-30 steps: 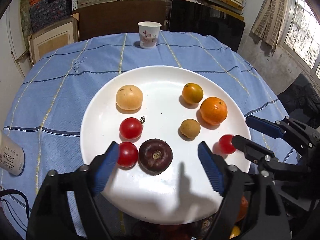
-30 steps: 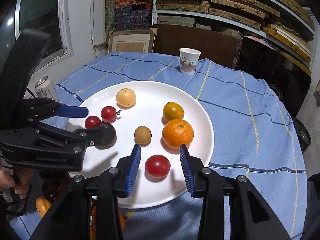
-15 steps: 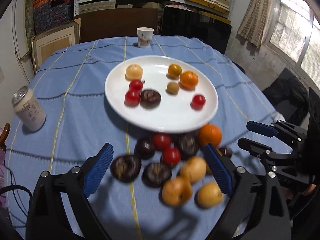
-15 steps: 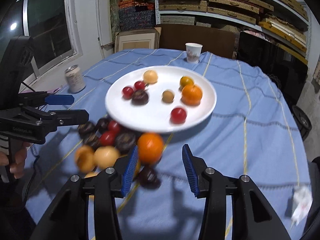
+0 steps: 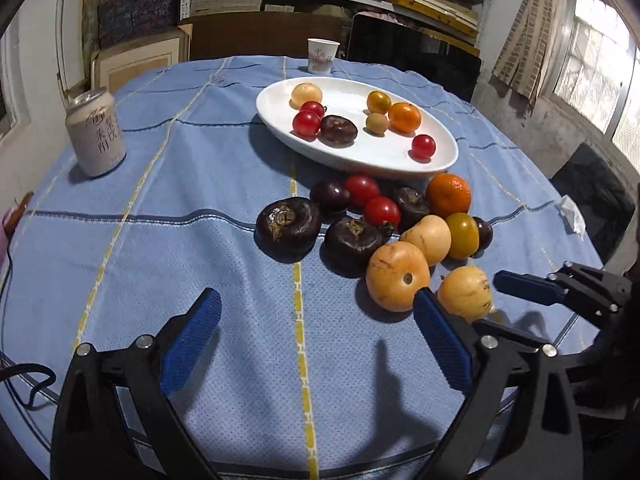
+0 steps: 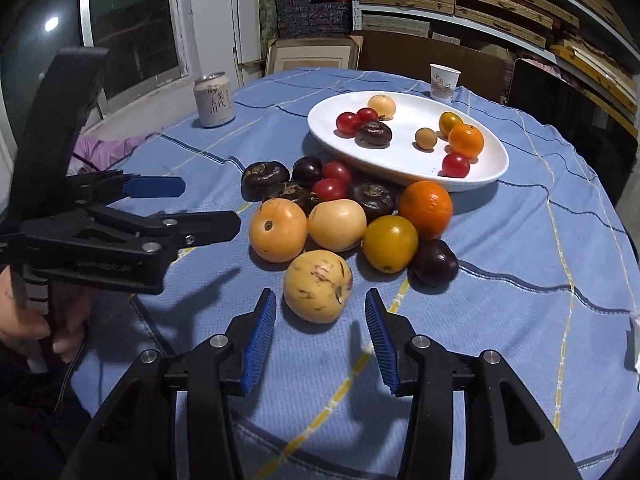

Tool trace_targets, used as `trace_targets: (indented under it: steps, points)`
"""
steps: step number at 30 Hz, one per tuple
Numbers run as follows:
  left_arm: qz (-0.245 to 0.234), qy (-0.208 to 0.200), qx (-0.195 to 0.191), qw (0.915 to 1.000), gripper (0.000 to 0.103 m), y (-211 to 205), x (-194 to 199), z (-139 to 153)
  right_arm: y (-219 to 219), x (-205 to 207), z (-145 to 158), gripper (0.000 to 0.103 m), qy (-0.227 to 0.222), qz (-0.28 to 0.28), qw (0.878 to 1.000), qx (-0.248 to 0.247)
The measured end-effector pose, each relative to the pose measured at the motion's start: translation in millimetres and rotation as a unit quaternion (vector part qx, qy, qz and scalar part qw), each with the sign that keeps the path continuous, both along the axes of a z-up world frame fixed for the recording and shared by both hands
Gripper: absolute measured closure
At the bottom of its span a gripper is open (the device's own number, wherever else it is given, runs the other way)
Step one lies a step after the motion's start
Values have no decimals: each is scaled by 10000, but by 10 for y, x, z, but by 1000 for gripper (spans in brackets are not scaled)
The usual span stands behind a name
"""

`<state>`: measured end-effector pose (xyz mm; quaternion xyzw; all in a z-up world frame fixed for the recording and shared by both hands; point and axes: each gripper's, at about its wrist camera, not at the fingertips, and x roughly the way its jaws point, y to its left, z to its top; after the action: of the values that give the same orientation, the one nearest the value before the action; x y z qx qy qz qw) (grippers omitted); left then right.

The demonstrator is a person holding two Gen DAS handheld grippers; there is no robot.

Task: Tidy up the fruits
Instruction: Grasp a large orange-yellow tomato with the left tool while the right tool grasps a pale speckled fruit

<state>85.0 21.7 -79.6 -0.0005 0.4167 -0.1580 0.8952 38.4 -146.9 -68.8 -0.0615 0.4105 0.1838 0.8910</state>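
The loose fruit pile (image 6: 348, 220) lies on the blue cloth just in front of the white plate (image 6: 492, 178), its far edge touching the plate's near rim. A second ago both cameras were close over the plate; now they look across from the near side of the pile, so both hand-held grippers have pulled back from the plate toward the person. The plate now carries eight pieces, including a red tomato (image 6: 455, 165) near its front rim, which a second ago sat between the right pads. That delivery looks finished, and I judge the next pick is starting.

The pale yellow fruit (image 6: 318, 286) is the piece of the pile farthest from the plate. The right hand-held gripper (image 6: 320, 336) hangs just short of it, jaws a little apart and empty, slightly wider than a second ago; the fruit's near side sits level with the pad tips, not touched. It seems the likely next target, though the gap looks narrow for it.

The left hand-held gripper (image 5: 316, 344) is farther from the plate than the pile, over bare cloth, its jaws opening wide with nothing between them. Its right pad stands just before an orange-yellow fruit (image 5: 398, 276).

The bench (image 5: 120, 264) also holds a can (image 5: 96, 132) well left of the plate and a paper cup (image 5: 322, 55) beyond it.
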Motion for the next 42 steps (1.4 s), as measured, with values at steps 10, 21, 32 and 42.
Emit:
trace_targets:
  steps: [10, 21, 32, 42]
  points:
    - [-24, -88, 84, 9999, 9, -50, 1, 13, 87, 173, -102, 62, 147, -27, 9999, -44]
    - [-379, 50, 669, 9970, 9, -570, 59, -25, -336, -55, -121, 62, 13, -151, 9999, -78]
    - [-258, 325, 877, 9953, 21, -726, 210, -150, -431, -71, -100, 62, -42, -107, 9996, 250]
    - [-318, 472, 909, 9942, 46, -763, 262, -207, -444, -76, -94, 62, -23, -121, 9995, 291]
